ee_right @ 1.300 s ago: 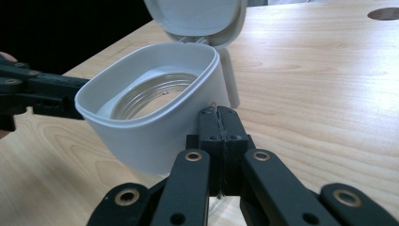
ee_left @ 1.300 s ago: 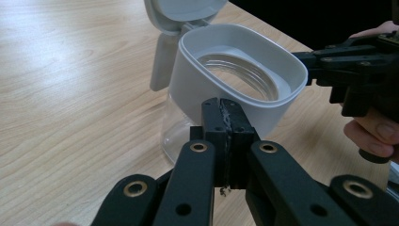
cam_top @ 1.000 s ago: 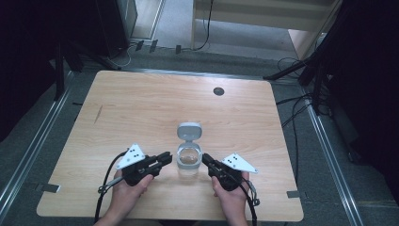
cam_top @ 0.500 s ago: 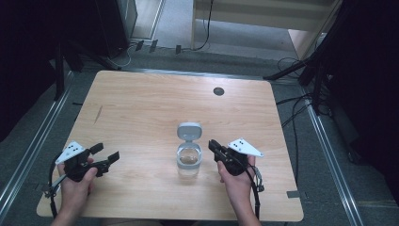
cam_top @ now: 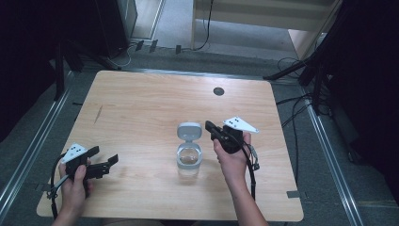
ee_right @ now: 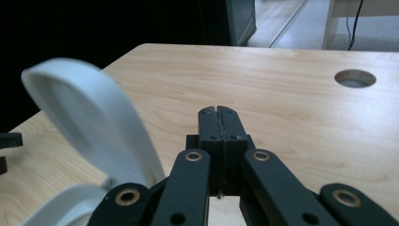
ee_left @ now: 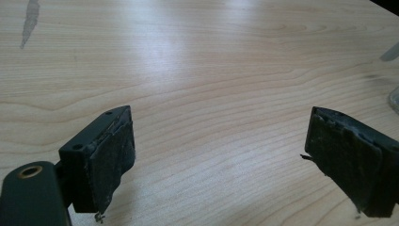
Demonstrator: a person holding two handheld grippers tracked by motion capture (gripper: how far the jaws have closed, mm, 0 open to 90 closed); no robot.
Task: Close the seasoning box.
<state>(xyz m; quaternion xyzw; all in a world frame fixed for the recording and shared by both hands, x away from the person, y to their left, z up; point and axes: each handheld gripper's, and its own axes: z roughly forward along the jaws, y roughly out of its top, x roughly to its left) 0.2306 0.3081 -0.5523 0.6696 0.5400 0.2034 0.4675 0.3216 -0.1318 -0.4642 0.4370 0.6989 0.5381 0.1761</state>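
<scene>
Wooden table (cam_top: 141,108) is bearing a lidded jar (cam_top: 189,157) while the left gripper (cam_top: 104,163) is gaping, empty, and the right gripper (cam_top: 210,127) is pressing its jaws together.

The right gripper (cam_top: 210,126) has moved up beside the open lid (cam_top: 189,131), apparently untouched, jaws pressed together

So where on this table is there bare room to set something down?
The whole far half, between the cable hole and the far-left corner, is bare. The near middle is crowded: jar with flipped-up lid, right tool beside it.
</scene>
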